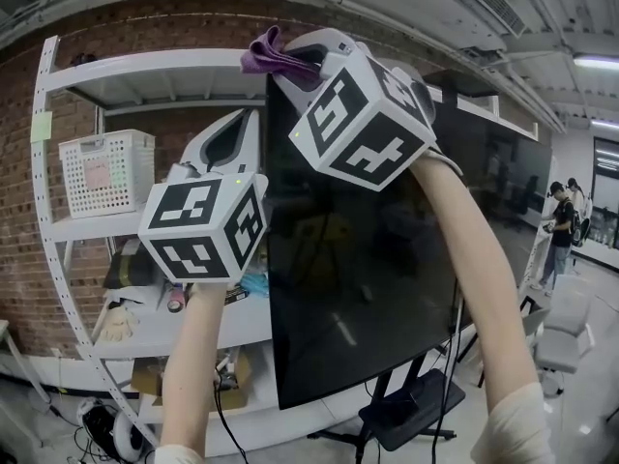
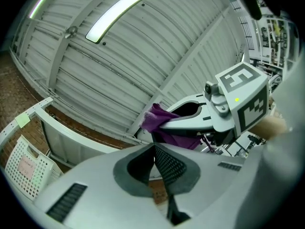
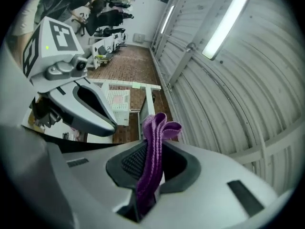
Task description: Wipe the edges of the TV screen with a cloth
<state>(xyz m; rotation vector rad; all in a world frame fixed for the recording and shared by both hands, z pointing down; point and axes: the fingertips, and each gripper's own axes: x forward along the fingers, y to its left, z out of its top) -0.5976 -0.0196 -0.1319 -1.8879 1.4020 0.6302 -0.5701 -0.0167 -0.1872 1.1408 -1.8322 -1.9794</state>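
Note:
A large black TV screen (image 1: 377, 259) stands on a stand, tilted, in the head view. My right gripper (image 1: 290, 61) is raised at the screen's top left corner, shut on a folded purple cloth (image 1: 271, 54) that sticks out past its jaws. In the right gripper view the purple cloth (image 3: 153, 161) runs up between the closed pads. My left gripper (image 1: 232, 138) is held up just left of the screen's left edge, shut with nothing between its pads (image 2: 164, 163). From the left gripper view the right gripper and the cloth (image 2: 162, 123) show above.
A white metal shelf unit (image 1: 58, 230) stands behind, against a brick wall, with a white basket (image 1: 106, 172) and several small items. The TV stand base (image 1: 411, 409) sits on the floor. People stand far right (image 1: 561, 230). Ceiling lights are overhead.

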